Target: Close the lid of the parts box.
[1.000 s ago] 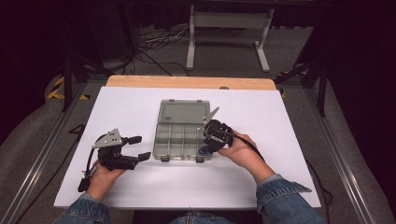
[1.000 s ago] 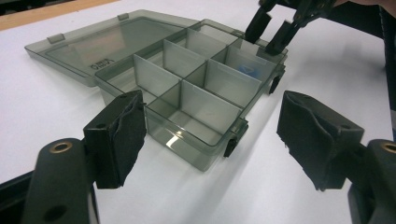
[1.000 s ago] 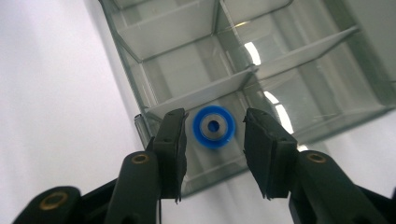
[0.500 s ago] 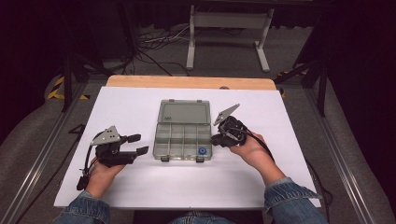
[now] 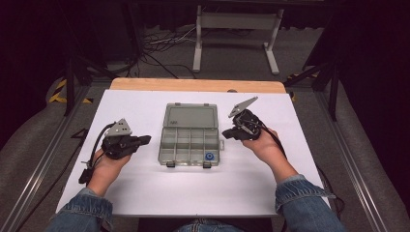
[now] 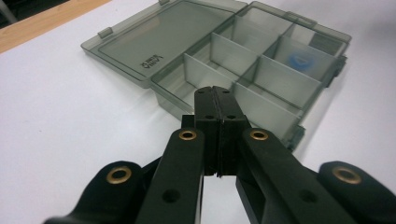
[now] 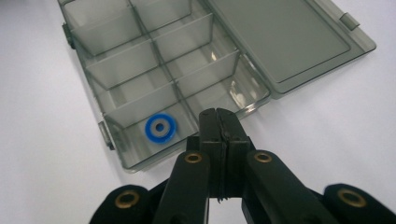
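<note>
A clear compartment box point(image 5: 189, 135) lay open in the middle of the white table point(image 5: 145, 193), its lid folded flat toward twelve o'clock. A blue ring point(image 5: 209, 156) sat in the near-right compartment, at about five o'clock within the box. The left gripper point(image 5: 143, 140) hung at the box's nine o'clock, the right gripper point(image 5: 227, 134) at its three o'clock, both clear of it. Both pairs of jaws had just been closing and were clenched on nothing. The placing step looked finished; the next move would likely call for swinging the lid over and latching it.
</note>
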### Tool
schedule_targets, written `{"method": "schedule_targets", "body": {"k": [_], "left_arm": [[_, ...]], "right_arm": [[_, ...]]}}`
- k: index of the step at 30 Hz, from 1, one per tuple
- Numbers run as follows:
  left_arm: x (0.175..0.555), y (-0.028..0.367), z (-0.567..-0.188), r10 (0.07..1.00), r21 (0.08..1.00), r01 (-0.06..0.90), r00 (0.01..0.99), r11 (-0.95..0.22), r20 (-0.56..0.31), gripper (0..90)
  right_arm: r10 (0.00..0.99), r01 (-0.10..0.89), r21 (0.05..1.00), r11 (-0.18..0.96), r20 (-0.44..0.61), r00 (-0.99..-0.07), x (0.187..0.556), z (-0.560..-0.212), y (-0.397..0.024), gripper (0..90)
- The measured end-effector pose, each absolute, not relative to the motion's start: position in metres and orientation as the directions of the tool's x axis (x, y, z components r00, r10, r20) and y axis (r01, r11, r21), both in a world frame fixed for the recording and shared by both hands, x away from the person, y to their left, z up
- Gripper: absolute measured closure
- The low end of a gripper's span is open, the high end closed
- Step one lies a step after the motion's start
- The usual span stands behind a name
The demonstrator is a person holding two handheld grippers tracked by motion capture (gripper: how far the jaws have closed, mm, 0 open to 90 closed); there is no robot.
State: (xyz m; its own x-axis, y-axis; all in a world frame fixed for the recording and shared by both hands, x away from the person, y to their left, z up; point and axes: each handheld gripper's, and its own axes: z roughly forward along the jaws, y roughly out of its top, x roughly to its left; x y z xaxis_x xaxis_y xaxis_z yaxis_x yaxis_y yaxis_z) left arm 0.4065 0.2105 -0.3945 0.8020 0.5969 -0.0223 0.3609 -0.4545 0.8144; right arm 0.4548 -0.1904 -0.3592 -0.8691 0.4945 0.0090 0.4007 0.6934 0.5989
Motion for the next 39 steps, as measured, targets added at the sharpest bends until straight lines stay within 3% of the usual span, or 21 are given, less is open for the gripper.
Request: {"method": "schedule_targets", "body": {"k": [16,26,39], "left_arm": [[0.455,0.204,-0.379,0.637,0.768,0.430,0.770,-0.474,-0.038,89.5],[0.476,0.200,-0.380,0.654,0.757,0.479,0.751,-0.445,-0.091,89.5],[0.493,0.195,-0.385,0.671,0.730,0.511,0.735,-0.453,-0.098,89.4]], "right_arm": [[0.524,0.432,0.595,0.678,0.021,-0.852,0.489,-0.357,-0.186,90.0],[0.544,0.448,0.600,0.663,0.025,-0.839,0.503,-0.359,-0.184,90.0],[0.567,0.465,0.611,0.640,0.033,-0.823,0.518,-0.362,-0.182,90.0]]}}
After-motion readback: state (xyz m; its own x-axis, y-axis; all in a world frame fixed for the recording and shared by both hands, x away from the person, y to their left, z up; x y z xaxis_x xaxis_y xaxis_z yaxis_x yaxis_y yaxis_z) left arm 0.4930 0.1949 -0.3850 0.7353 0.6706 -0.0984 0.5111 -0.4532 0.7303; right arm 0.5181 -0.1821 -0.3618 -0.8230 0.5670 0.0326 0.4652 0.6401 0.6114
